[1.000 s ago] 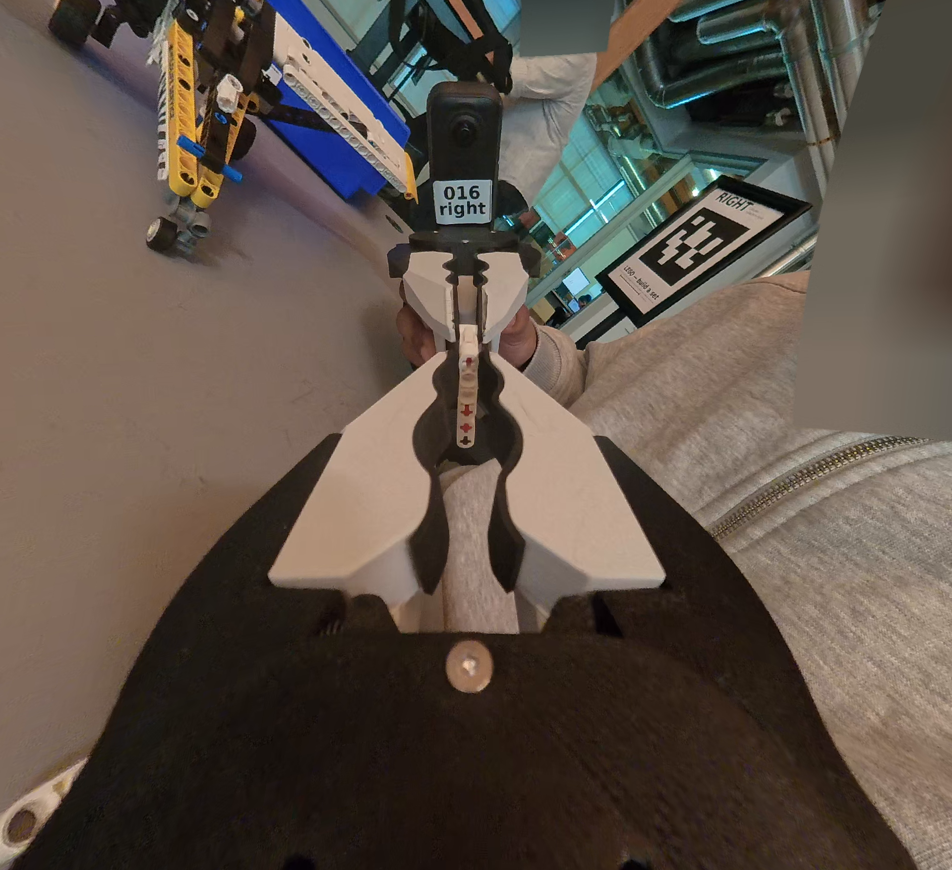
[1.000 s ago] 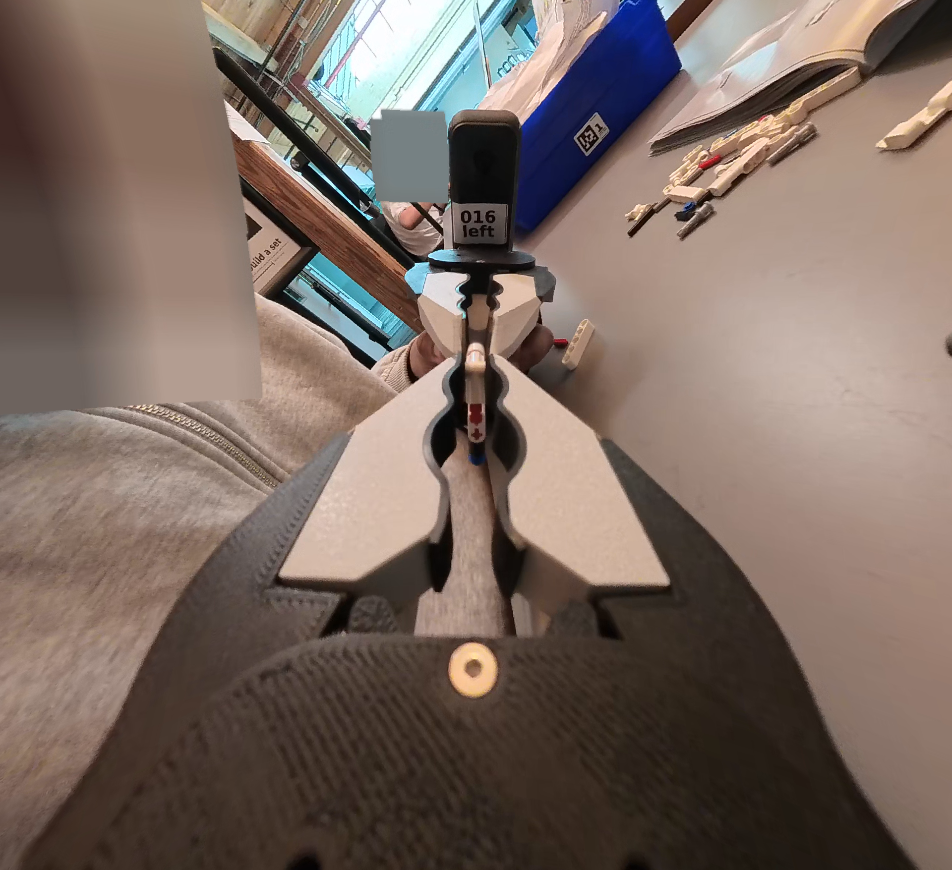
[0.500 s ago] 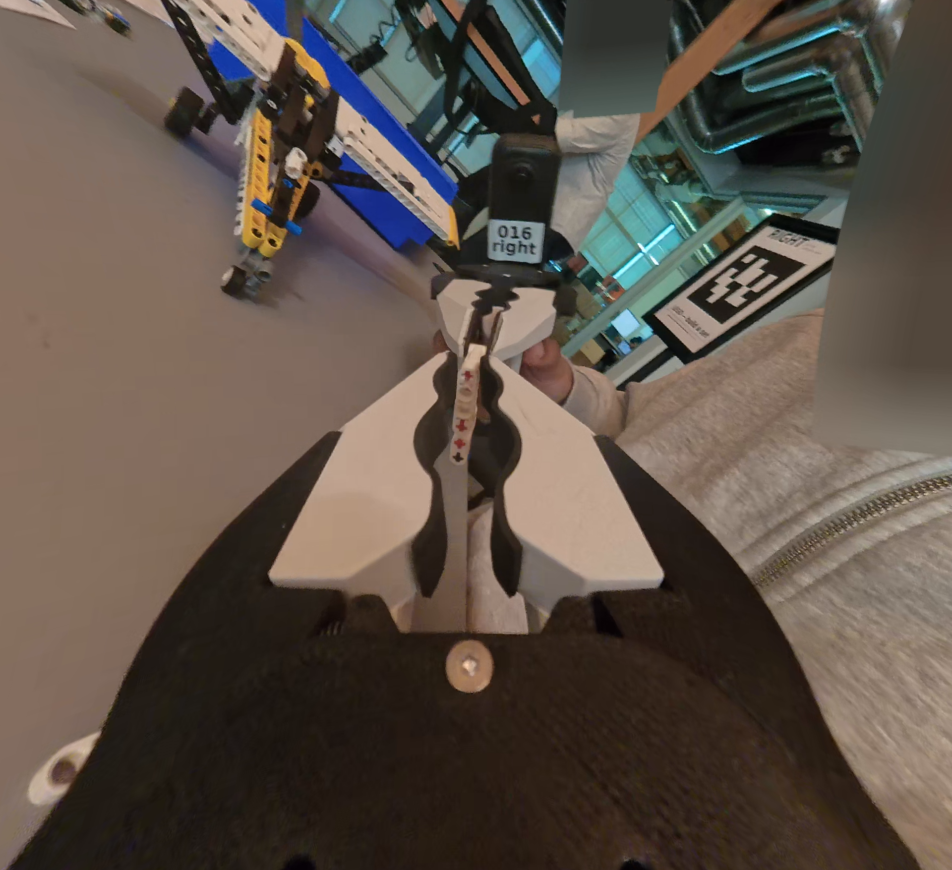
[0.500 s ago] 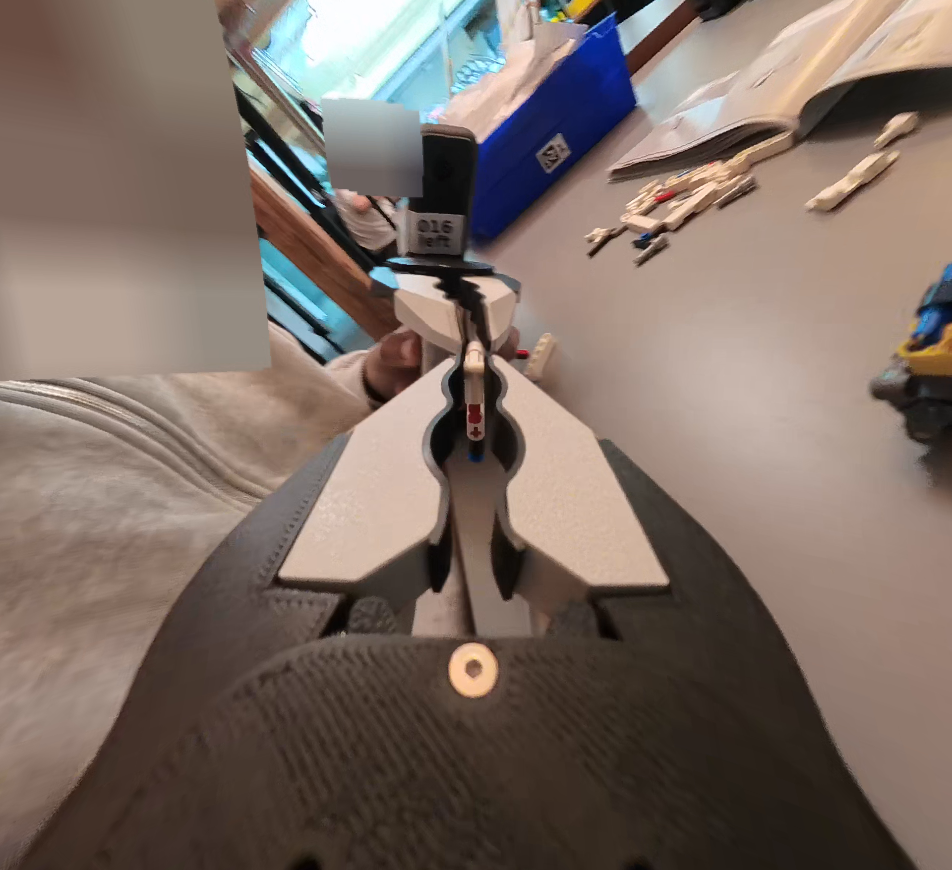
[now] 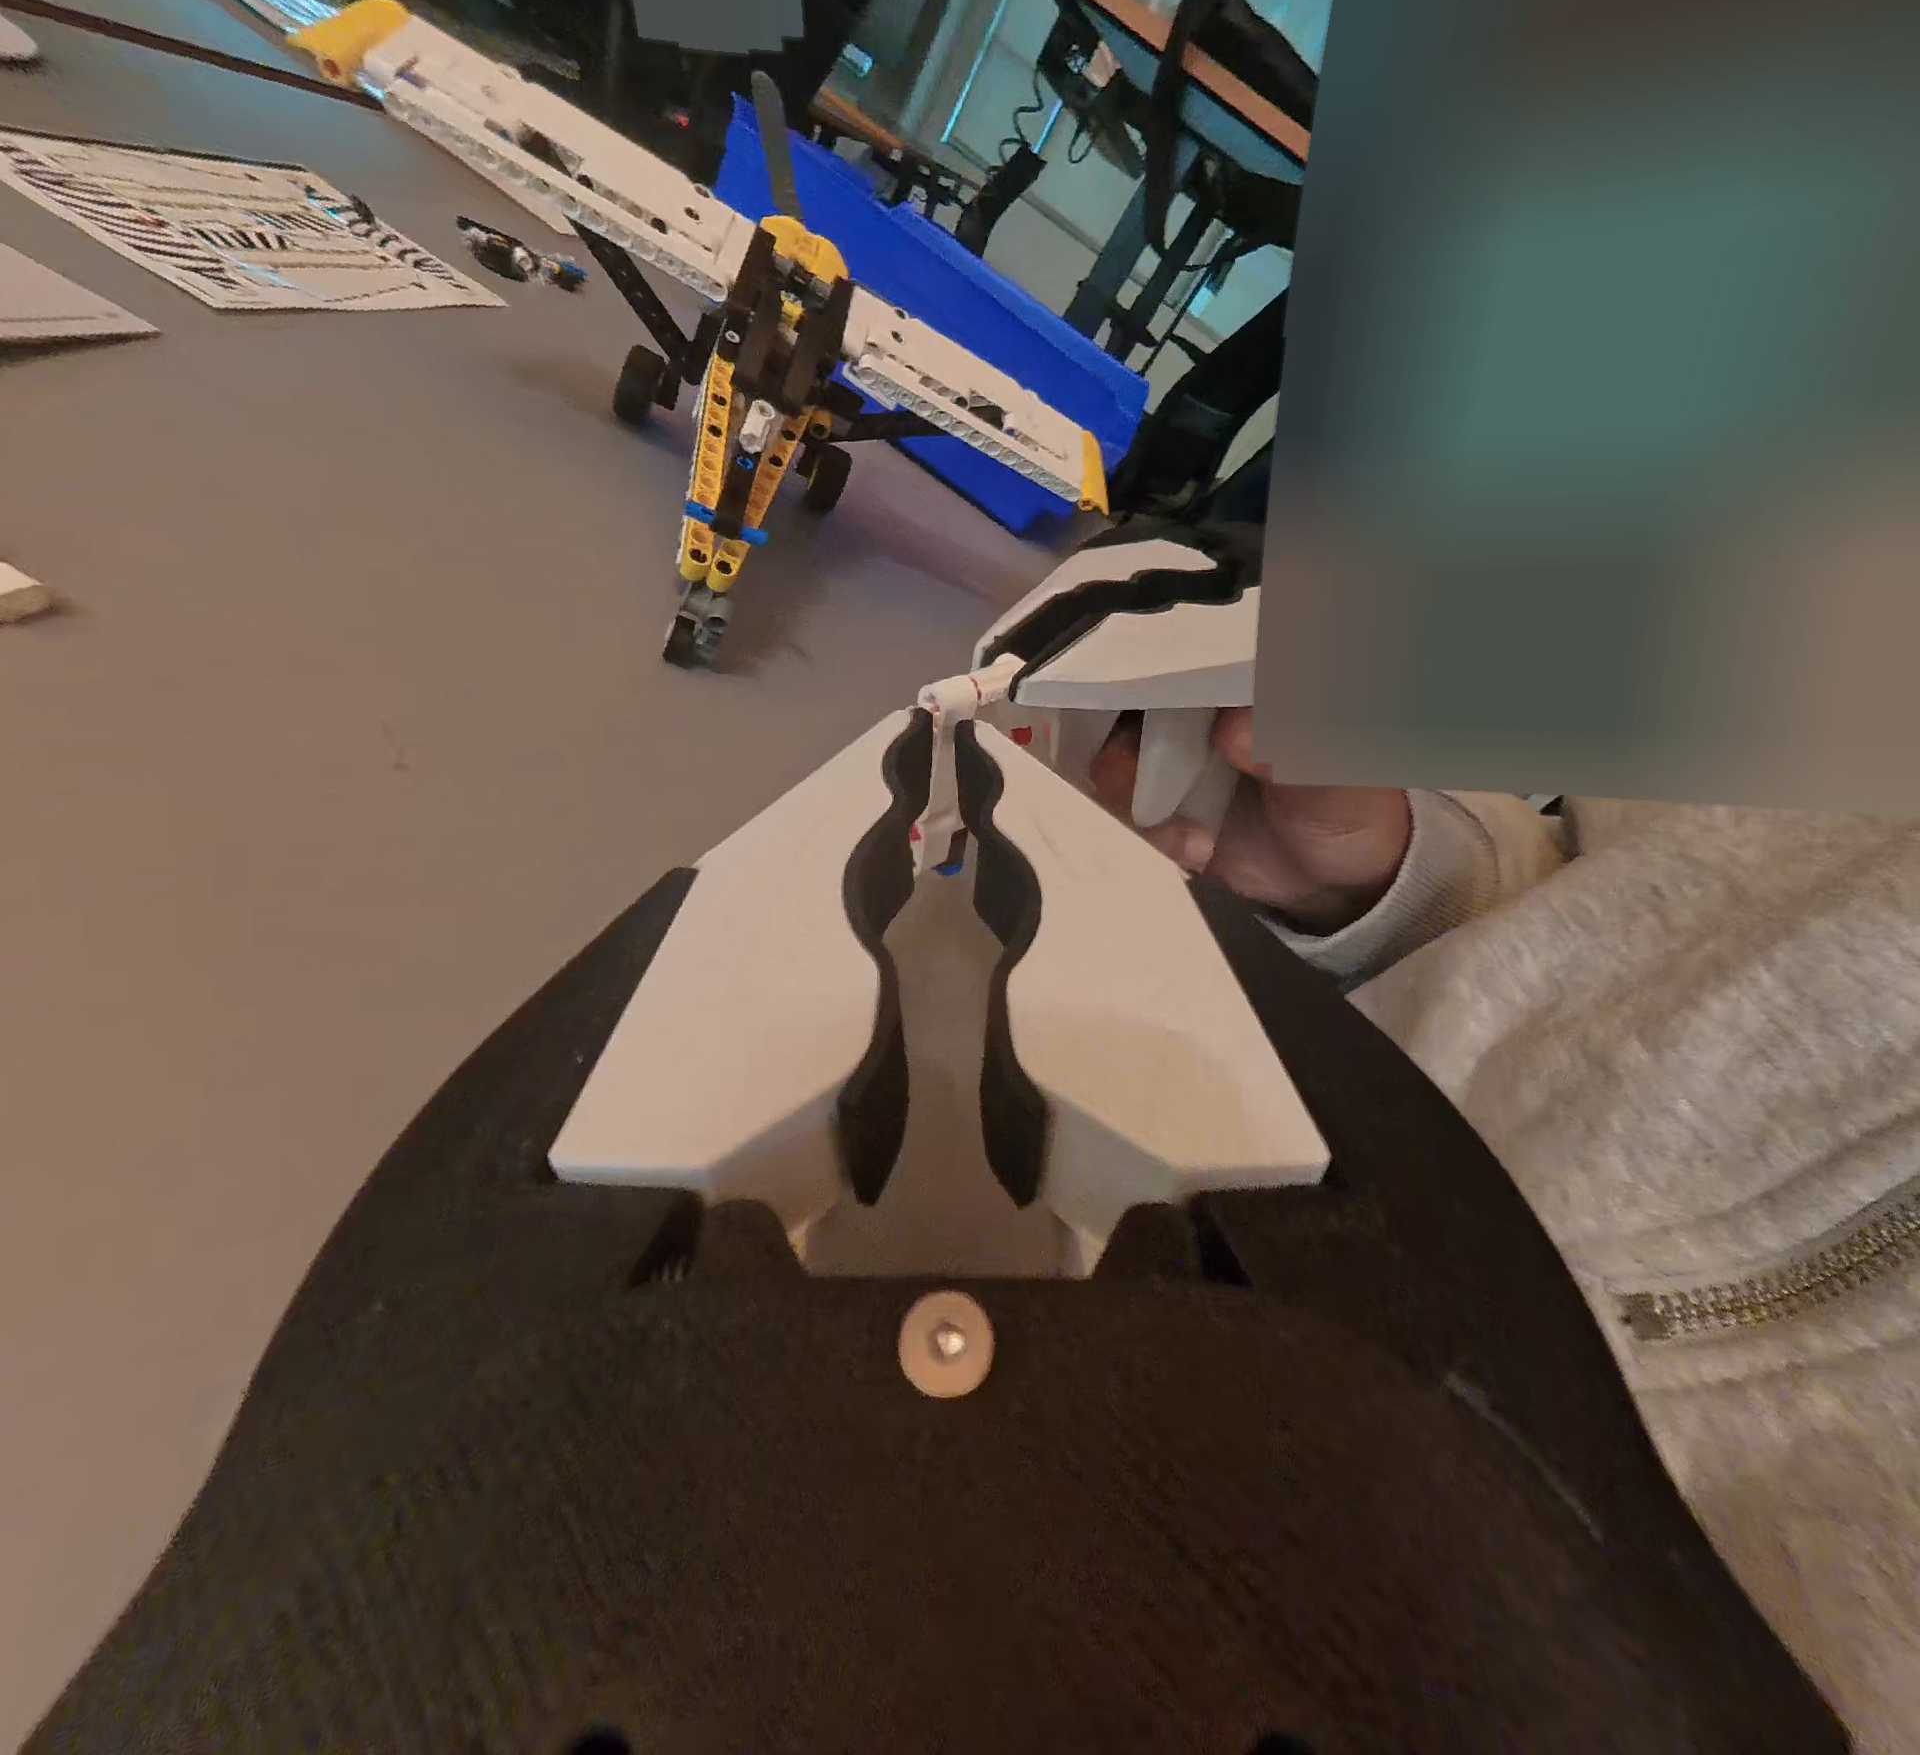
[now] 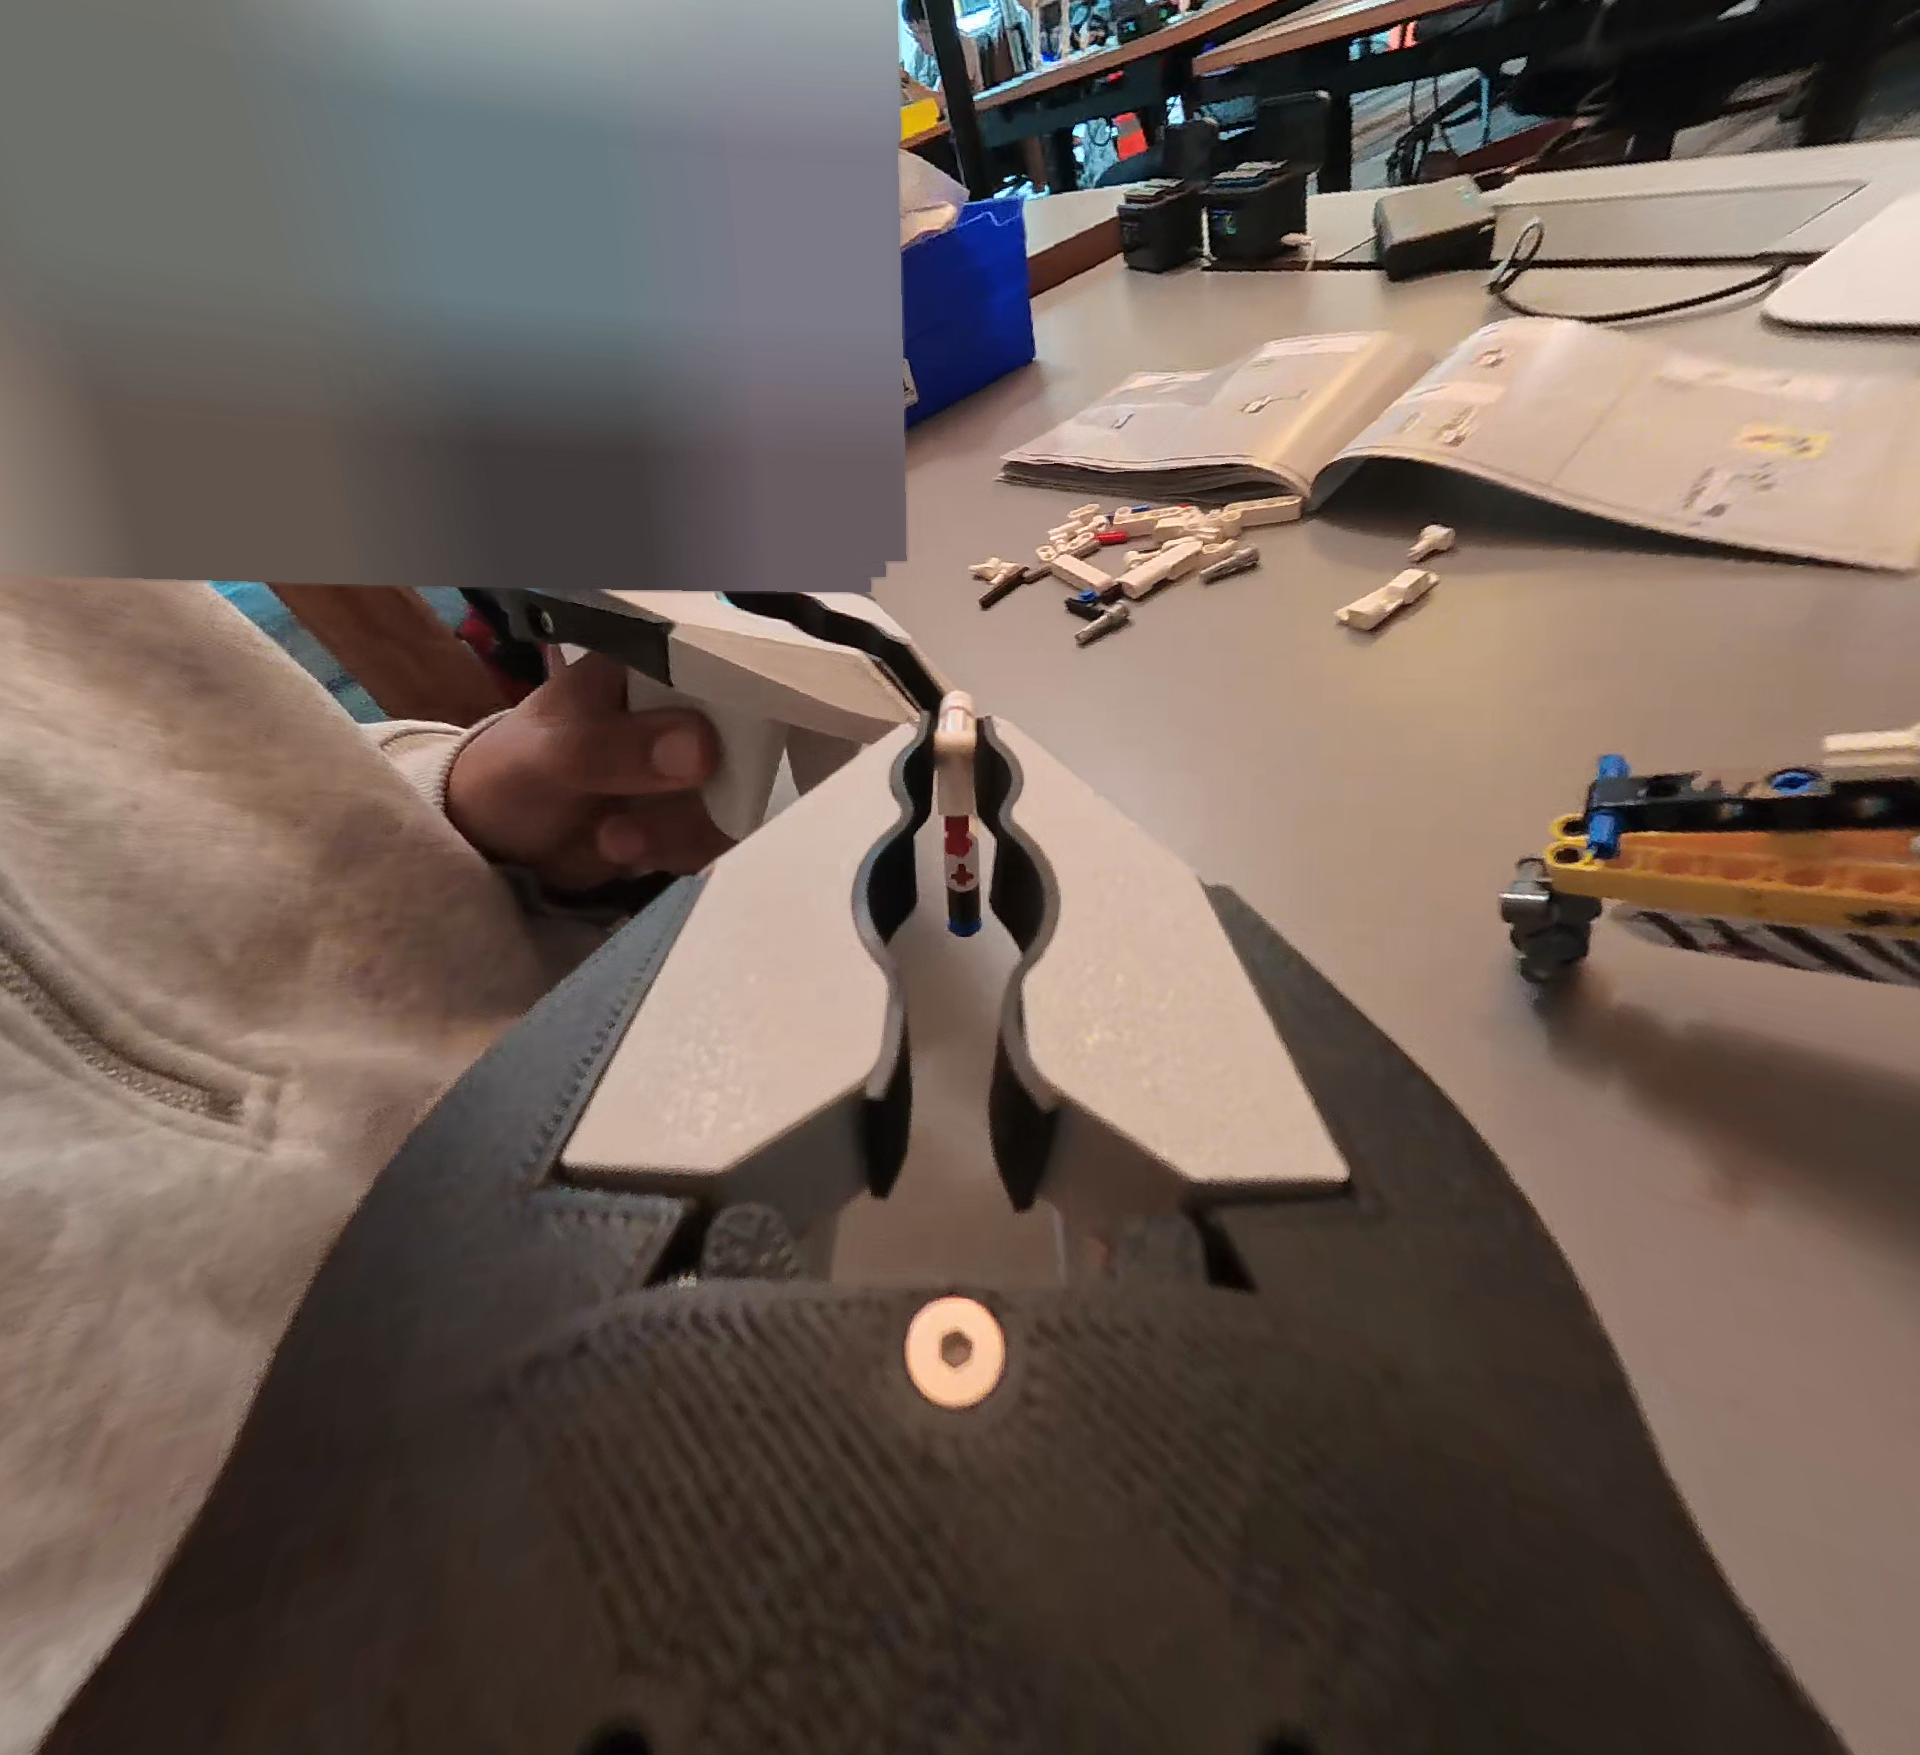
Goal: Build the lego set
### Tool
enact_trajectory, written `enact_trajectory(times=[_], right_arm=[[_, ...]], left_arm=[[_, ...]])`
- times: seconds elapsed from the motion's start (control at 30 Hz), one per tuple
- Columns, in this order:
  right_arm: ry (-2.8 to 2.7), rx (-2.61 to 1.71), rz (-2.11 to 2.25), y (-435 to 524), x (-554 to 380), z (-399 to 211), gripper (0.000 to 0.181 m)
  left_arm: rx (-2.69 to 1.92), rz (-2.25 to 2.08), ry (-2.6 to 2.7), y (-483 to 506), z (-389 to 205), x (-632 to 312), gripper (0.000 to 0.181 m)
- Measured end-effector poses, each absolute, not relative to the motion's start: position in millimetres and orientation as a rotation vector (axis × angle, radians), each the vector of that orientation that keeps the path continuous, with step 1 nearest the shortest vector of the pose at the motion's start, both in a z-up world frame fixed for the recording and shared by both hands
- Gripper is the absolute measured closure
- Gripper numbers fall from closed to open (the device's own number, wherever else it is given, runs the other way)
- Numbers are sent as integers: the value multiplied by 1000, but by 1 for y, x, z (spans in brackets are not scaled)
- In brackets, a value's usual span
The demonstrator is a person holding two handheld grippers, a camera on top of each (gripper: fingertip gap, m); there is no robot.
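Now a slim white lego beam with red pins (image 5: 948, 775) is pinched by both the left gripper (image 5: 940, 739) and right gripper (image 6: 956, 739); next, it is probably to be carried to the yellow-and-white lego plane (image 5: 764, 401) at upper centre.

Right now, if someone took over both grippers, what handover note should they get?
Left gripper: shut on the small white beam, fingers pinching it.
Right gripper: shut on the same beam, which carries red pins and a blue one; the two grippers meet at an angle above the grey table.
Things: the part-built yellow and white plane stands ahead of the left gripper; loose parts lie by the open instruction booklet.
Done: plane body, wings, wheels.
Left: probably fit this beam to the plane, then the loose parts.
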State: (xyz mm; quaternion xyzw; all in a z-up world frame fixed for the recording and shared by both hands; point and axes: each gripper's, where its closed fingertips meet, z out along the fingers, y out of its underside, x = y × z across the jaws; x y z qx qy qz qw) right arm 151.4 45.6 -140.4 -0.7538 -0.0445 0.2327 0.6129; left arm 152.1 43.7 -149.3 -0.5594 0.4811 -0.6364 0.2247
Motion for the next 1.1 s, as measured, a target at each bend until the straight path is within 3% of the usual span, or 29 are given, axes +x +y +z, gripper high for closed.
enact_trajectory(times=[0.27,0.8,1.1], right_arm=[[-148,-1790,496,43,149,-142,175],[-174,-1742,573,42,154,-124,175],[107,-1598,1016,44,169,-119,176]], left_arm=[[-1487,-1580,1404,41,-152,151,180],[-1427,-1695,1325,40,-132,155,180],[-1474,-2014,1247,44,-128,152,158]])
